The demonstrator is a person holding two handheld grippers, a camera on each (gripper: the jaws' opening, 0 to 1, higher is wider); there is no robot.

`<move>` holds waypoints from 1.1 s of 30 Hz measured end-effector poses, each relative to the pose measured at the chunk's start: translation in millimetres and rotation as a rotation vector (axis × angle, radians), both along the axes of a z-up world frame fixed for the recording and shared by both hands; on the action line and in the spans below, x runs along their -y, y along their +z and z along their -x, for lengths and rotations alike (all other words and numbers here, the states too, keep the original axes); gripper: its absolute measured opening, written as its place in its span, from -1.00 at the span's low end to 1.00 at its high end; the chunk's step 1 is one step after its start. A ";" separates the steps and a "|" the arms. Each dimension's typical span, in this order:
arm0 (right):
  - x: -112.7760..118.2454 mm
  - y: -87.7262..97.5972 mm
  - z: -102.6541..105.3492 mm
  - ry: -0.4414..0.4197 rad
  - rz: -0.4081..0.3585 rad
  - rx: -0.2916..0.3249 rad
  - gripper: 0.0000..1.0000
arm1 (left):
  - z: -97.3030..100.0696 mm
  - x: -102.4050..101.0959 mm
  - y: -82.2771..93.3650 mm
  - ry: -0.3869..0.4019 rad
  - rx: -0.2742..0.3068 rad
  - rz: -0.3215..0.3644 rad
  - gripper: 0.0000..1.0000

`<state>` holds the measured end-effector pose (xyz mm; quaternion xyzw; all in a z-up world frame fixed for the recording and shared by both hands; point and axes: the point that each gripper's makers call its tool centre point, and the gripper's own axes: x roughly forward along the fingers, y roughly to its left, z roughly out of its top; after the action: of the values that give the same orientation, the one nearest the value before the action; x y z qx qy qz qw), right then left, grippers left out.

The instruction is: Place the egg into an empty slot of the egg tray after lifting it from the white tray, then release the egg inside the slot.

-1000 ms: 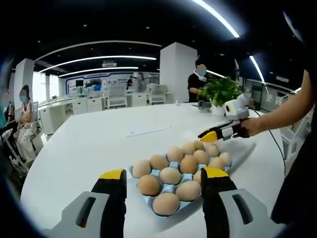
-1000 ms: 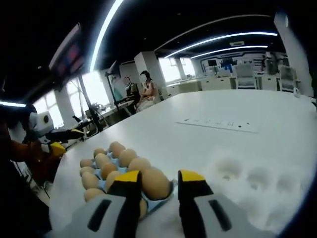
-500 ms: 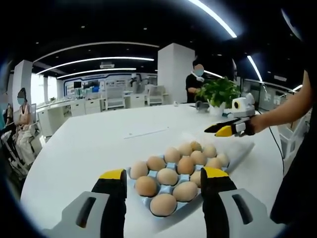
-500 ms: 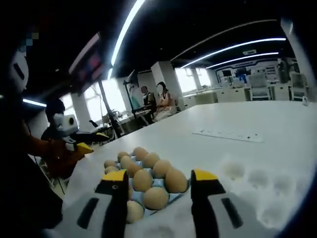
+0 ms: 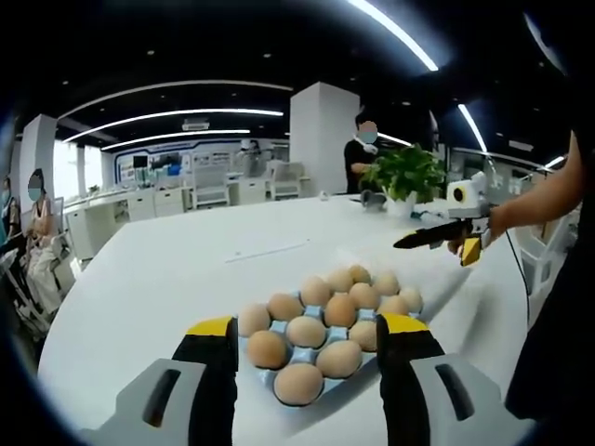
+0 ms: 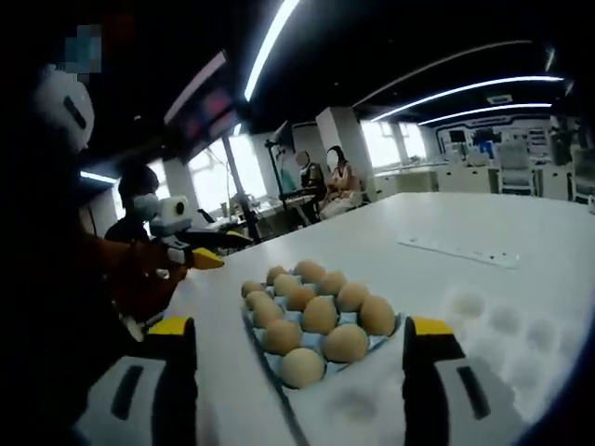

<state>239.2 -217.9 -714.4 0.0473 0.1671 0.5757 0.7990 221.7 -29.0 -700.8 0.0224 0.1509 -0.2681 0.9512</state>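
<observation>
My left tool (image 5: 307,339) is released, jaws spread wide and holding nothing. Directly ahead of it, between and just beyond the jaw tips, sits the egg tray (image 5: 318,346), blue, loaded with brown eggs (image 5: 298,382); the nearest egg lies just ahead of the gap between the jaws. Past the tray's far edge lies the white tray (image 5: 456,279), its surface hard to make out. Above that, to my forward right, my right tool (image 5: 437,240) hangs in the air over the worktop (image 5: 167,279).

My right tool (image 6: 297,336) is likewise released, jaws far apart and empty. The egg tray (image 6: 265,346) lies just ahead, between the jaw tips, eggs (image 6: 345,343) filling every slot I can see. To the right of it, the white tray (image 6: 483,321) shows bare round hollows. Forward left, my left tool (image 6: 200,251) is visible beyond the tray. I see no egg in either tool. Farther off, a potted plant (image 5: 409,175) stands on the worktop.
</observation>
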 end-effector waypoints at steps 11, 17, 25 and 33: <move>2.0 14.7 27.2 0.020 -0.010 0.003 0.88 | 18.7 5.6 6.3 -0.045 0.011 0.002 0.23; 2.1 20.7 51.7 0.049 0.008 0.012 0.84 | 38.1 15.4 17.4 -0.113 0.016 0.053 0.26; 2.1 31.7 74.6 0.047 0.009 0.043 0.84 | 71.4 25.4 25.1 -0.199 0.016 0.053 0.30; -3.7 38.0 101.5 0.043 0.007 0.064 0.83 | 105.6 31.2 30.5 -0.271 0.019 0.032 0.41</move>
<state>137.8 -214.2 -676.5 0.0225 0.1441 0.5934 0.7916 116.2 -60.2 -670.3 0.0301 0.1333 -0.3961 0.9080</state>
